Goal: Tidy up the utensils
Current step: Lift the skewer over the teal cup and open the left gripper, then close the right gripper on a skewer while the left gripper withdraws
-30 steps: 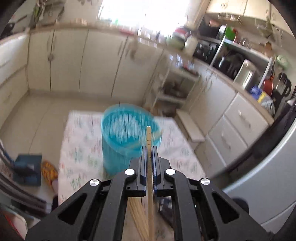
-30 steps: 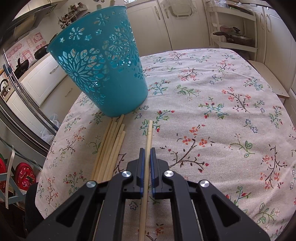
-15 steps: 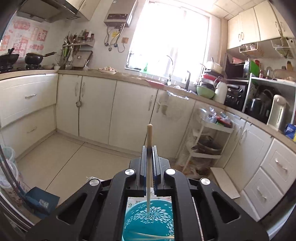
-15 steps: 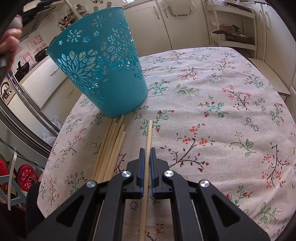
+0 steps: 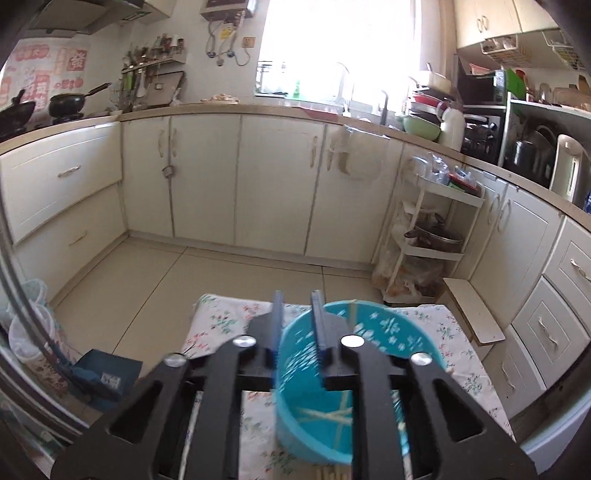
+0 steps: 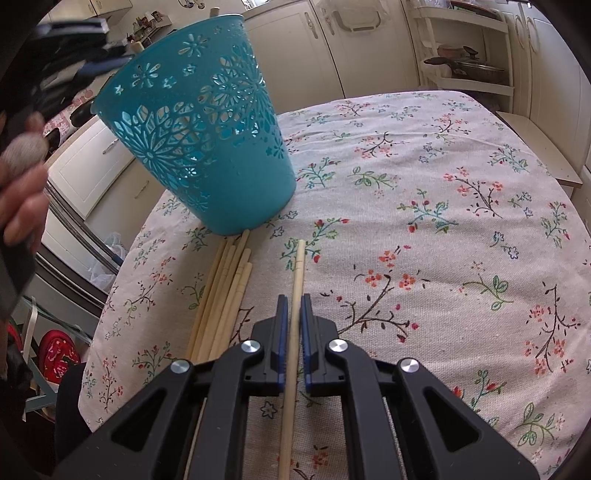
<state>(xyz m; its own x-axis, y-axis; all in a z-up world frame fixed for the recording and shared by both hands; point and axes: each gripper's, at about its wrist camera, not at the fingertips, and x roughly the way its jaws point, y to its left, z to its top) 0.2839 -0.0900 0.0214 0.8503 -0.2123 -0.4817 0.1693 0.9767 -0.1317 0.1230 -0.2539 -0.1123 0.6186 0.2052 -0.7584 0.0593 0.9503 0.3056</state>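
A teal cut-out basket (image 5: 388,332) (image 6: 207,147) stands on the flowered tablecloth (image 6: 443,221), with several wooden chopsticks (image 5: 325,415) lying inside it. My left gripper (image 5: 296,299) hovers over the basket's near rim, its jaws opening with nothing between them. It also shows blurred at the top left of the right wrist view, left gripper (image 6: 74,33). My right gripper (image 6: 293,306) sits low over the cloth. Its jaws are opening around a single chopstick (image 6: 298,269) that lies flat, with slim gaps at the pads. A bundle of chopsticks (image 6: 225,295) lies just left of it.
A person's hand (image 6: 22,192) is at the left edge. The table's edge drops off at the left, by the bundle. Kitchen cabinets (image 5: 277,184), a white shelf rack (image 5: 432,236) and a low step (image 5: 476,314) stand beyond the table.
The left gripper let go of its chopstick and its jaws parted; it tipped down over the basket. The right gripper's jaws widened slightly around the lying chopstick.
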